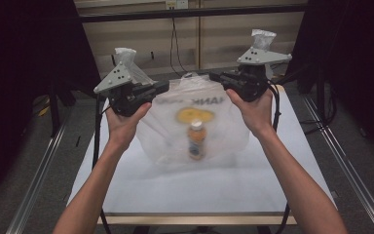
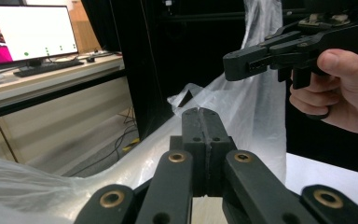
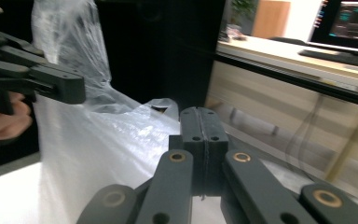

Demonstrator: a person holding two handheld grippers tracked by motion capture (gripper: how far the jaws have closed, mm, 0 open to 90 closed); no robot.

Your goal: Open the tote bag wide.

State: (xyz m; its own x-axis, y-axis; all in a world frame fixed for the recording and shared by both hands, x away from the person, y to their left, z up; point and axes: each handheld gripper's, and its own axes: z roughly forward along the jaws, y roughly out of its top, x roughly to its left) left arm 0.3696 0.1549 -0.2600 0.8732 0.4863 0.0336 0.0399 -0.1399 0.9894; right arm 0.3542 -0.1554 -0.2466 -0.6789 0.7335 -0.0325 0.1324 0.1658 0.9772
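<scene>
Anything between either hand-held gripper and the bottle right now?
Yes: the clear plastic bag. The bottle sits inside it, so its film wraps the bottle all round. The left hand-held gripper and right hand-held gripper have their jaws together at the bag's top, well above the bottle.

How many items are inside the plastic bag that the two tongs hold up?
2. A bottle with an orange label stands low in the plastic bag; a round yellow item sits just above it. The film is cloudy, so more may be hidden.

Thin crinkled translucent plastic bag, matt black tongs
</scene>
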